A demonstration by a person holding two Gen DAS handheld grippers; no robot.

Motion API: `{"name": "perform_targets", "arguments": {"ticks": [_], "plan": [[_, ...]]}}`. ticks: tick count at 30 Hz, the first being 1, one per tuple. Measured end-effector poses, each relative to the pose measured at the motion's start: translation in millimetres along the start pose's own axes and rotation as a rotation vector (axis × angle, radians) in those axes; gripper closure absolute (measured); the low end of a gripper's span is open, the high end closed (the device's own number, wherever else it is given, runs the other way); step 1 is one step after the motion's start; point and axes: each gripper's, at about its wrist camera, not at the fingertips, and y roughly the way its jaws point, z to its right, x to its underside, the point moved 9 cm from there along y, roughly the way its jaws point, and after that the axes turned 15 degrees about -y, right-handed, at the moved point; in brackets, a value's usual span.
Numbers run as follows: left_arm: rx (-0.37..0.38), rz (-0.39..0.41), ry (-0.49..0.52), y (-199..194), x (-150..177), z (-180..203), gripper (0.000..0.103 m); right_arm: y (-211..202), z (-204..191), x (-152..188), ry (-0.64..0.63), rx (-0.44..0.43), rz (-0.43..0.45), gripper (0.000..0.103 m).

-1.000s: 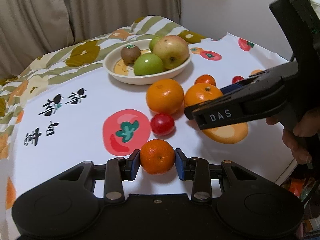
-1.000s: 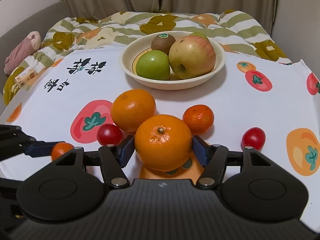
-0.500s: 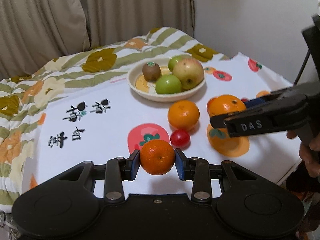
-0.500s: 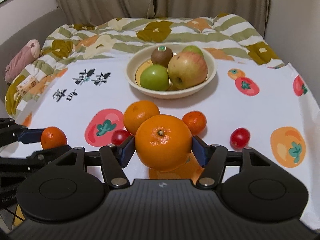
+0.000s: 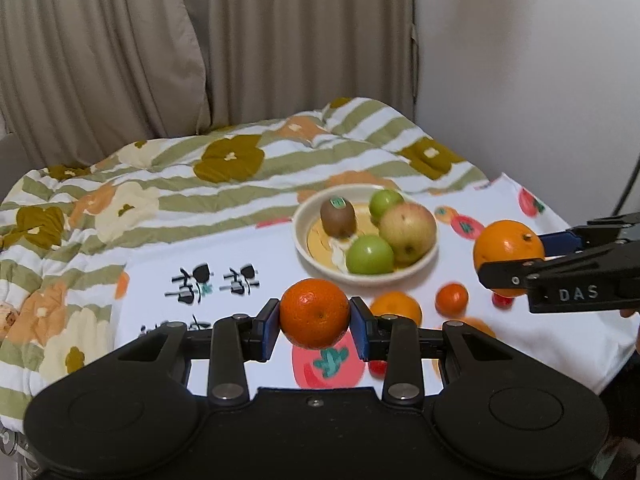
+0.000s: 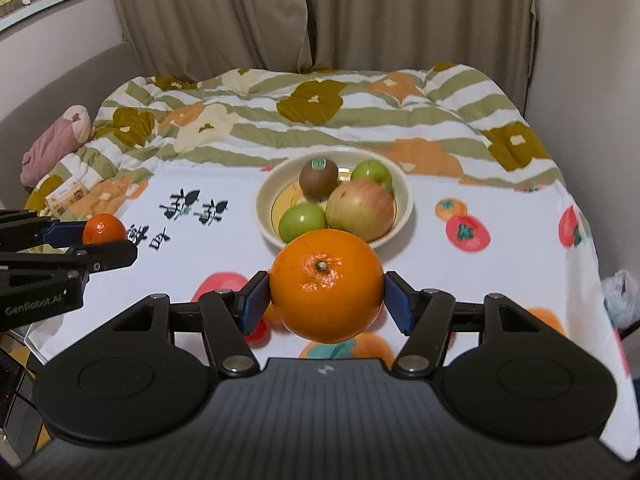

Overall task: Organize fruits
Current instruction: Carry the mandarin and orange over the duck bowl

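My left gripper [image 5: 315, 330] is shut on a small mandarin [image 5: 315, 312] and holds it in the air above the cloth. My right gripper [image 6: 325, 305] is shut on a large orange [image 6: 326, 285], also lifted; it shows at the right of the left wrist view [image 5: 508, 246]. The cream bowl [image 6: 405, 216] beyond holds a kiwi [image 6: 319, 178], two green apples [image 6: 302, 222] and a big red-green apple [image 6: 360, 210]. On the cloth an orange [image 5: 396, 307], a small mandarin [image 5: 452, 300] and cherry tomatoes [image 5: 377, 367] lie in front of the bowl.
A white cloth with printed fruit [image 6: 466, 232] covers the near part of the bed. A striped flowered quilt [image 6: 320, 120] lies behind the bowl. Curtains hang at the back, a wall on the right. A pink cushion [image 6: 54, 142] lies at the far left.
Both grippers have risen well above the cloth with their fruit held. The bowl and loose fruit now look lower and farther away.
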Motion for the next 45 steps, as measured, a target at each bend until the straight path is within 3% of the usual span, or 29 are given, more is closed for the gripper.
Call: {"name": "perform_targets", "arguments": {"ticks": [10,19,31,39,40,42,45], "plan": [[-0.018,-0.003,-0.052,40.1,-44.0,15.5,0.063,30.5,36.8,-50.9,-0.051,-0.048,0.032,0.026],[-0.058,-0.042,-0.083,103.5,-68.2,20.3,0.063,93.4,67.8,-90.0,-0.089,-0.106,0.032,0.026],[-0.093,-0.145,-0.087,189.6,-69.6,19.0,0.063,170.5,78.1,-109.5,-0.124,-0.173,-0.006,0.026],[-0.106,-0.192,-0.066,214.8,-59.3,22.5,0.062,191.8,76.0,-107.8,-0.122,-0.206,-0.025,0.026],[-0.103,-0.192,-0.070,215.2,-58.4,22.7,0.060,192.3,76.0,-107.5,-0.122,-0.207,-0.026,0.026],[-0.100,-0.187,-0.075,214.3,-58.8,21.8,0.036,193.3,76.3,-107.4,-0.123,-0.208,-0.027,0.026],[-0.103,-0.155,-0.077,204.9,-60.9,21.4,0.016,194.2,76.5,-105.7,-0.126,-0.210,-0.028,0.026]]}}
